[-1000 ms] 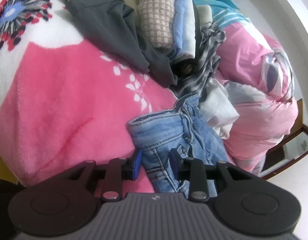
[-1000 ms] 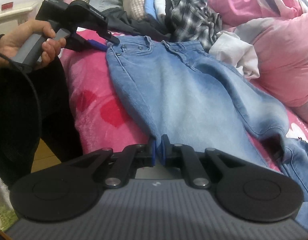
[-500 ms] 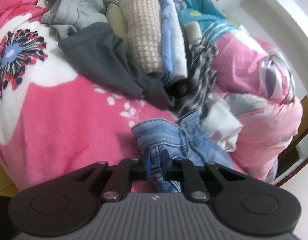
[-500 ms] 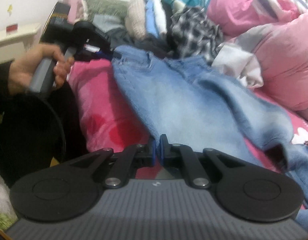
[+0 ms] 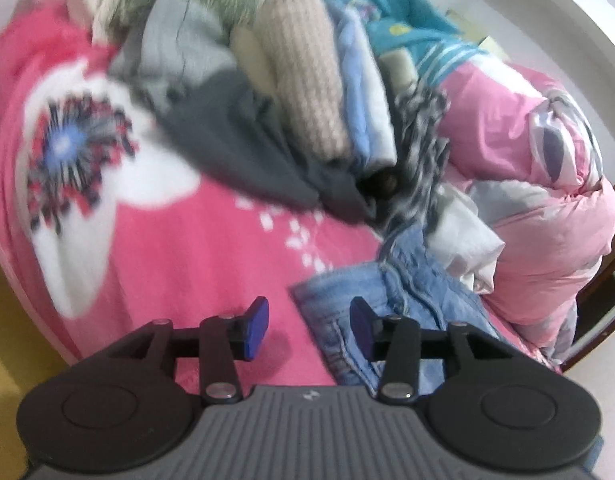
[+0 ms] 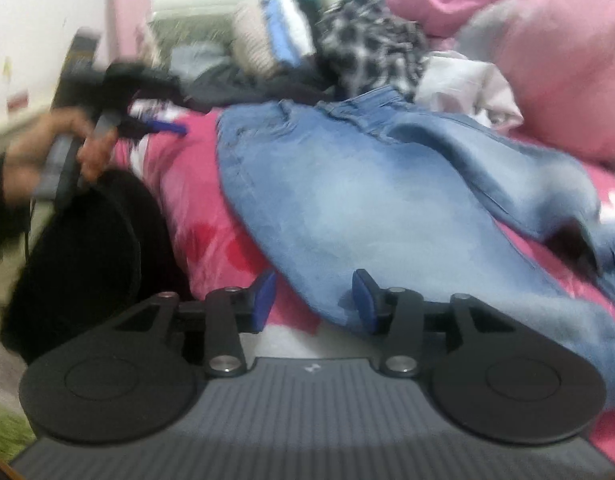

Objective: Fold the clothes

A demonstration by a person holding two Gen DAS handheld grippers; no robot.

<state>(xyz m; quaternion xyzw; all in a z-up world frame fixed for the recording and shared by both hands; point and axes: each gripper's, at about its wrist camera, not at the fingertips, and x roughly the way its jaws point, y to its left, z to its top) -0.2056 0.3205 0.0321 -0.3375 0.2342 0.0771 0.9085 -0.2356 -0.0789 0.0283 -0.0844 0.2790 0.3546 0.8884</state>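
Observation:
Light blue jeans (image 6: 347, 184) lie spread on the pink blanket, waistband towards the clothes pile. In the left wrist view my left gripper (image 5: 309, 326) is opening at the waistband corner (image 5: 339, 292). Denim lies partly between the jaws, and the blue pads (image 5: 257, 326) stand clear of it. My right gripper (image 6: 314, 300) is opening too, at the near edge of a trouser leg. The cloth lies loose between its jaws and nothing is pinched. The right wrist view also shows the left gripper (image 6: 167, 127) in a hand (image 6: 67, 148), a little left of the waistband.
Folded and loose clothes (image 5: 307, 80) are piled behind the jeans, among them a checked shirt (image 6: 367, 48) and a white garment (image 5: 467, 240). A puffy pink duvet (image 5: 539, 208) rises on the right. The flowered blanket (image 5: 167, 240) covers the bed. The person's dark clothing (image 6: 87, 248) is at the left.
Both grippers were shut on the jeans half a second ago and have now opened and let the cloth go. The left gripper has risen and drawn back from the waistband.

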